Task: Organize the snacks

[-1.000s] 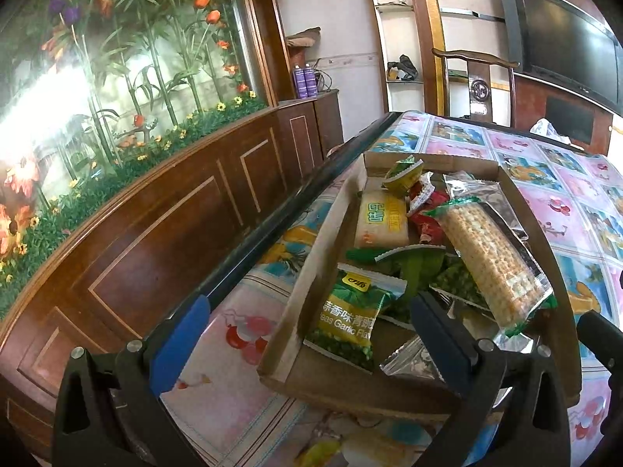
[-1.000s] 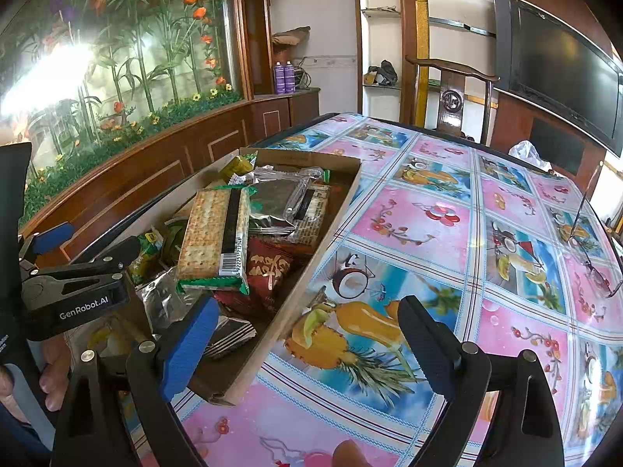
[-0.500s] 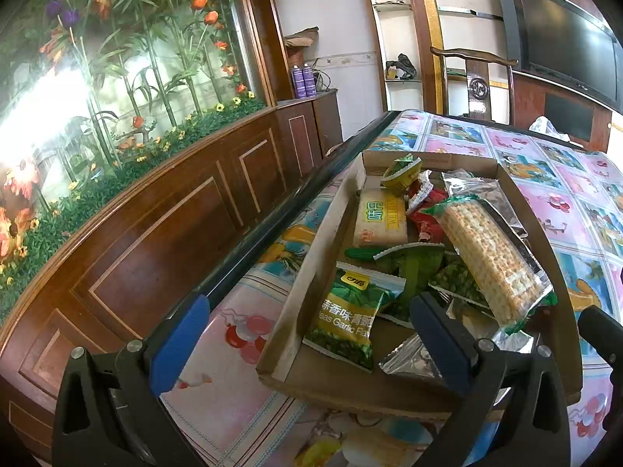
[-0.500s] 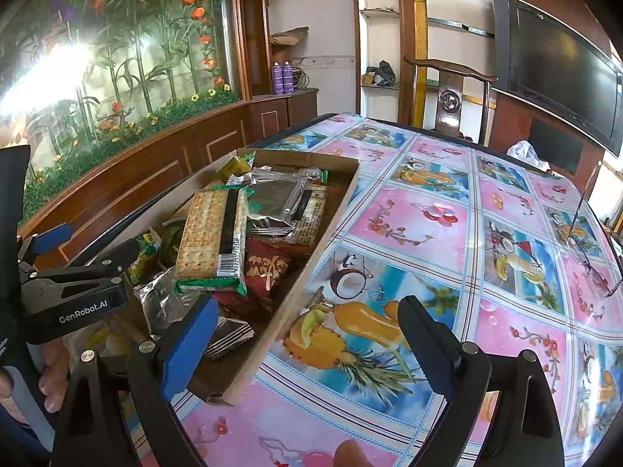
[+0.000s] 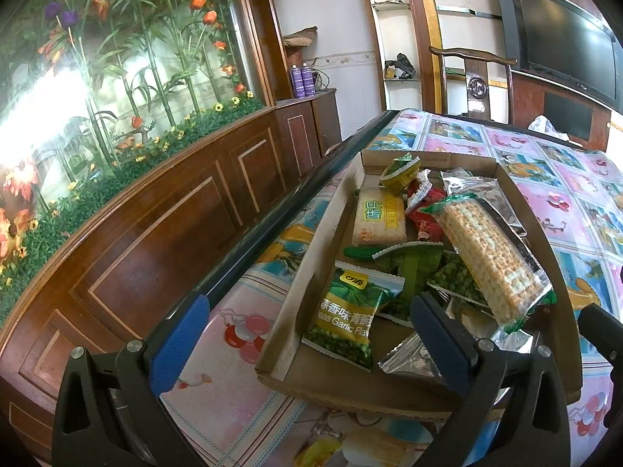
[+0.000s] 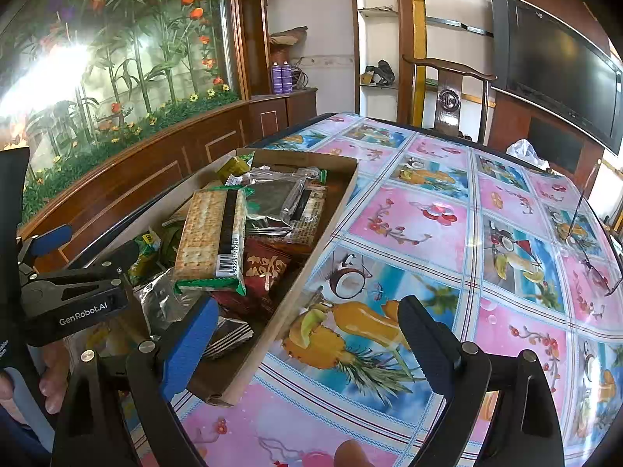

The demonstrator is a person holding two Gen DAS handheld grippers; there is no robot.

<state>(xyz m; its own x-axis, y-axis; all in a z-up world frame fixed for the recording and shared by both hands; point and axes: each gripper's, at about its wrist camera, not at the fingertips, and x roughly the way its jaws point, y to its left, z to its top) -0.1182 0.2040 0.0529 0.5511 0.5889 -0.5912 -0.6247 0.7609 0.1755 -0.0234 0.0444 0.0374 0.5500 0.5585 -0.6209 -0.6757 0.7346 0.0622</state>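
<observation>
Snacks fill a shallow cardboard tray lying along the table's left edge. On top: a long cracker pack, clear wrap, green ends. Beneath and beside it — a green garlic-pea bag, a yellow biscuit pack, a dark red pouch, silver foil packets.

Surface: glossy tablecloth, pink and blue squares printed with fruit, over a dark-edged table.

Left gripper: jaws wide apart, empty; one finger over the cloth outside the tray, the other over the tray's near end. Right gripper: jaws wide apart, empty, straddling the tray's right wall near its corner.

Room: wood-panelled cabinet with an artificial flower display above, two purple cans, a wooden chair at the far end, a wall-mounted television.
</observation>
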